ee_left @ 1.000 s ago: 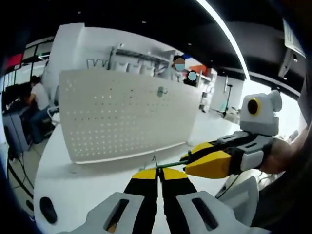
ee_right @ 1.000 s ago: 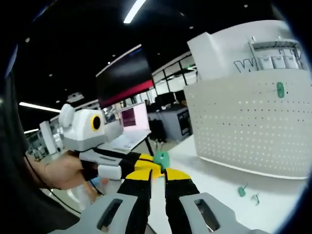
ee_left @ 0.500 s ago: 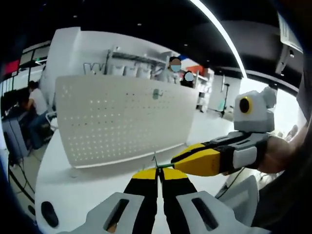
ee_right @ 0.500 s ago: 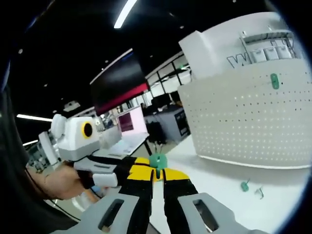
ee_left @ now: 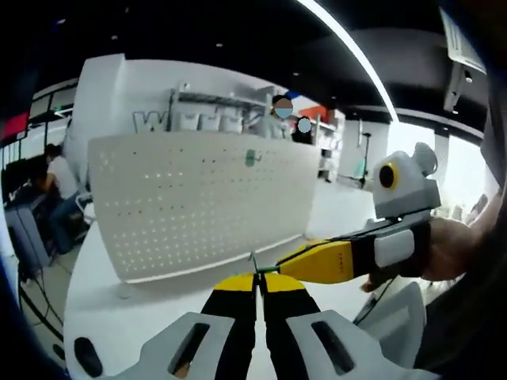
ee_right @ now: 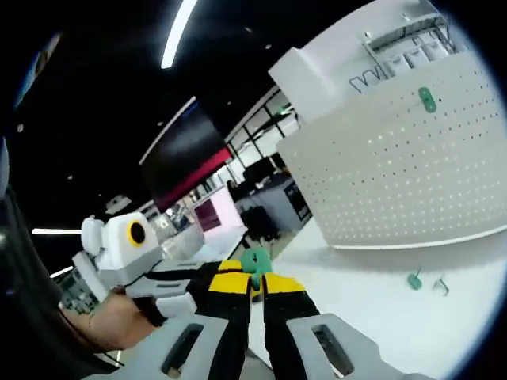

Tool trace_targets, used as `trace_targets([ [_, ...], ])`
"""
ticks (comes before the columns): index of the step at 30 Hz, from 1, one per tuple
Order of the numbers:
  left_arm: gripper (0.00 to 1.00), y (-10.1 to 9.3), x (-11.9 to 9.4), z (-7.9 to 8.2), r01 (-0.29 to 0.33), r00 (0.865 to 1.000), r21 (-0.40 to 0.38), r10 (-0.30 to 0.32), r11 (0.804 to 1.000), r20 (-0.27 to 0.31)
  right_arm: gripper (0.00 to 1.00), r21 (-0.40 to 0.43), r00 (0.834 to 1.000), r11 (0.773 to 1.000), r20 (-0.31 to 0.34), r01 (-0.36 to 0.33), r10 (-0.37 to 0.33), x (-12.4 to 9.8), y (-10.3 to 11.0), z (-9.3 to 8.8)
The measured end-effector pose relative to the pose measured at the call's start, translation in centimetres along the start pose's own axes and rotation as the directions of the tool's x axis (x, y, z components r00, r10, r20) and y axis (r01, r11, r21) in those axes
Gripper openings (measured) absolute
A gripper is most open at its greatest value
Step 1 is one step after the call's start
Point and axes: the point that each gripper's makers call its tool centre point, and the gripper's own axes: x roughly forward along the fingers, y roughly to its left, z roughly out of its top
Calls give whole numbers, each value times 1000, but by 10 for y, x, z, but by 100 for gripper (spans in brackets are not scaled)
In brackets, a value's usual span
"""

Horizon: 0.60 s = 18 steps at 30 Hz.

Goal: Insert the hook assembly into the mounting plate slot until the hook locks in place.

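Left gripper view, left to right: a seated person (ee_left: 57,162) is seen at the far left, beside the white desk (ee_left: 142,309). A white pegboard (ee_left: 198,202) is stood upright on the desk, with a green hook (ee_left: 250,157) hung near its top edge. At the bottom centre, the left claw (ee_left: 257,279) is pressed together on a thin green-and-wire hook piece (ee_left: 255,264), held above the desk in front of the pegboard. From the right, the right claw (ee_left: 287,261) is brought in tip to tip with the left one, gripped by a hand (ee_left: 455,249); its yellow tips look closed at the same hook piece.

Right gripper view, left to right: the left claw (ee_right: 212,273) is seen entering from the left, held by a hand (ee_right: 119,313). At the bottom centre, the right claw (ee_right: 255,281) is clamped on a green hook head (ee_right: 255,260), which is stuck up just above the tips; the two claws meet there. Further right, a loose green hook (ee_right: 414,280) and a small wire hook (ee_right: 440,283) are laid on the desk (ee_right: 372,293), just in front of the pegboard (ee_right: 396,174). A green hook (ee_right: 427,99) is mounted high on the pegboard. Whether the held piece is one part or two cannot be told.
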Motion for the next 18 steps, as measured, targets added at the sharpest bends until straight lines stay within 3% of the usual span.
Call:
trace_targets([
  [12,1,-3,2,2,8,1000,7,-8,1000,3,4,43,1000,999,21,5,-6,4,-1,6],
  [18,1,-1,2,3,-11,1000,36,11,999,2,3,124,1000,992,28,5,-9,6,-2,5],
])
